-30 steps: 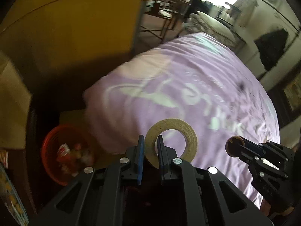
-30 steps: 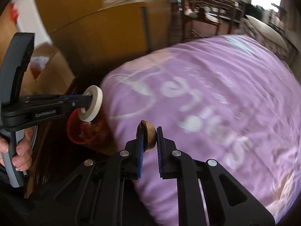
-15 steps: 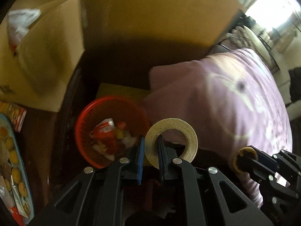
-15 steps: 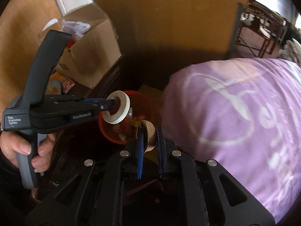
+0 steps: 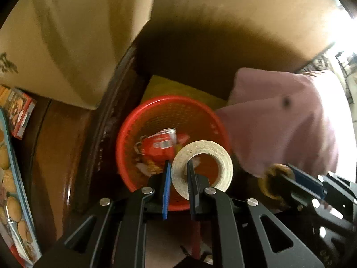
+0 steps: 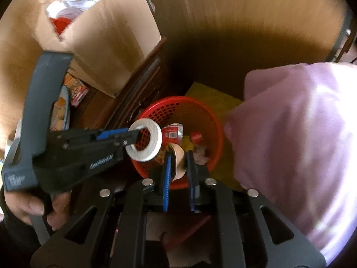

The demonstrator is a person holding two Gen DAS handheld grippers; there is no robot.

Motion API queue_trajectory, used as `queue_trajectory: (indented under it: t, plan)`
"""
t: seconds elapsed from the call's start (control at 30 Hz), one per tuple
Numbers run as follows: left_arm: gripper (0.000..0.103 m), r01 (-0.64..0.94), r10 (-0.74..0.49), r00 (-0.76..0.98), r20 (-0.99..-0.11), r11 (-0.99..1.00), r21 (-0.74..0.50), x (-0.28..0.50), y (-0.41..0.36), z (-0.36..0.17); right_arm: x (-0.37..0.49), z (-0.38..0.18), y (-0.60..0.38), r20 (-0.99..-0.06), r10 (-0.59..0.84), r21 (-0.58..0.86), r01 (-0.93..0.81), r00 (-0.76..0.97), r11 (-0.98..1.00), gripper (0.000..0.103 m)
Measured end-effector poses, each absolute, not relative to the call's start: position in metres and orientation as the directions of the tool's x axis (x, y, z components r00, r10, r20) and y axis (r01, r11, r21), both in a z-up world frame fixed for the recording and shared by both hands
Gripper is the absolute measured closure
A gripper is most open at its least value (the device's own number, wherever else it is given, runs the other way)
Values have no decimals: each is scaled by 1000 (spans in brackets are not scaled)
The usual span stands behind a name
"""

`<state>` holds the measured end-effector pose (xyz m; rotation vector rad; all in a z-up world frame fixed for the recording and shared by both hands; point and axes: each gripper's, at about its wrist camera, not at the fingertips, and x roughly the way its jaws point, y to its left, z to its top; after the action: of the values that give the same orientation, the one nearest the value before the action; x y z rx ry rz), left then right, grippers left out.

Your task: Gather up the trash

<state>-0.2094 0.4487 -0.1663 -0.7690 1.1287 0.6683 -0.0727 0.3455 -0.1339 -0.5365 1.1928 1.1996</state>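
Note:
A red mesh trash basket (image 5: 156, 111) (image 6: 200, 107) stands on the floor between a dark wooden cabinet and the bed, holding a red can (image 5: 156, 146) and scraps. My left gripper (image 5: 178, 172) is shut on a white tape roll (image 5: 219, 156) and holds it over the basket. In the right wrist view that left gripper (image 6: 136, 137) and its roll (image 6: 154, 144) hang over the basket's left rim. My right gripper (image 6: 178, 158) is shut on a brown cardboard tape core (image 6: 179, 158), also over the basket; the core also shows in the left wrist view (image 5: 271, 178).
A purple bed cover (image 6: 301, 134) lies right of the basket. A dark wooden cabinet (image 6: 125, 102) on the left carries a cardboard box (image 6: 107, 35), a snack packet (image 5: 19, 116) and a printed tray (image 5: 13, 178). A yellow mat (image 6: 214, 96) lies under the basket.
Both grippers swung left from over the bed to over the red basket, still holding the tape roll and the cardboard core. The basket is now closer and central.

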Motion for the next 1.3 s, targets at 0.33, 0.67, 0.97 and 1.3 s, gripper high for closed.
queue_trajectory:
  t: [0.33,0.67,0.97,1.3]
  plan:
    - [54,-840,90,230,-969,520,-151,-227,459,-187,-65,-153,363,-916,382,263,-899,-120,349,67]
    - [35,-840,124,217,-968,530,-120,-233,436,-172,-81,-150,327,-929,354,233,-915,-109,330,54]
    - [33,-837,165,212,-963,539,-92,-236,418,-144,-85,-138,305,-921,380,231,-907,-86,353,54]
    - [28,-841,193,207,-959,536,-74,-246,403,-124,-89,-126,291,-914,403,218,-902,-54,373,49]
